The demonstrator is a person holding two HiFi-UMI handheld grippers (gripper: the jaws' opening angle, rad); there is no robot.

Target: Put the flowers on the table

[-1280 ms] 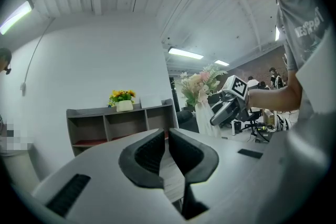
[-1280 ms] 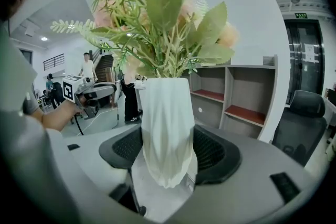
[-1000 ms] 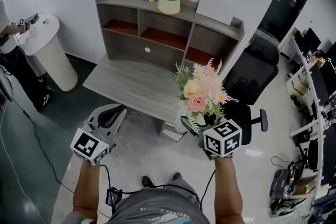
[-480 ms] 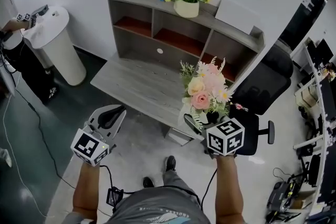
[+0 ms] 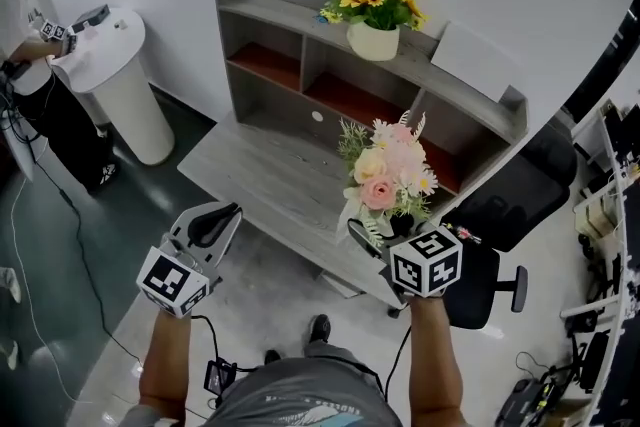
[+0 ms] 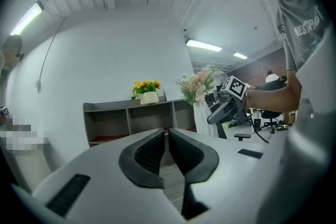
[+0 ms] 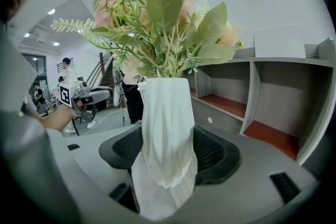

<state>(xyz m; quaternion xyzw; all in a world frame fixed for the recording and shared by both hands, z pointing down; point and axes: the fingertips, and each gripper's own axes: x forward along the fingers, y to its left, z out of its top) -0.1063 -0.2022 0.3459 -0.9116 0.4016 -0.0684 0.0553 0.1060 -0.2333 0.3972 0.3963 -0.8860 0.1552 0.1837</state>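
A bunch of pink and cream flowers [image 5: 388, 170] stands in a white vase [image 7: 165, 134]. My right gripper [image 5: 372, 233] is shut on that vase and holds it upright in the air over the near right edge of the grey table [image 5: 255, 177]. The leaves and blooms [image 7: 157, 23] fill the top of the right gripper view. My left gripper [image 5: 212, 223] hangs in front of the table's near edge, its jaws together with nothing between them [image 6: 167, 144]. From the left gripper view the held flowers [image 6: 198, 84] show to the right.
A grey shelf unit [image 5: 300, 65] stands at the back of the table, with a pot of yellow flowers [image 5: 375, 10] and a white board [image 5: 470, 55] on top. A black office chair [image 5: 505, 210] is at the right. A person [image 5: 25, 25] stands by a white pedestal [image 5: 120, 90] at left.
The table and shelf have drawn closer and shifted right in the head view. Both grippers keep their places; the right one still holds the vase.
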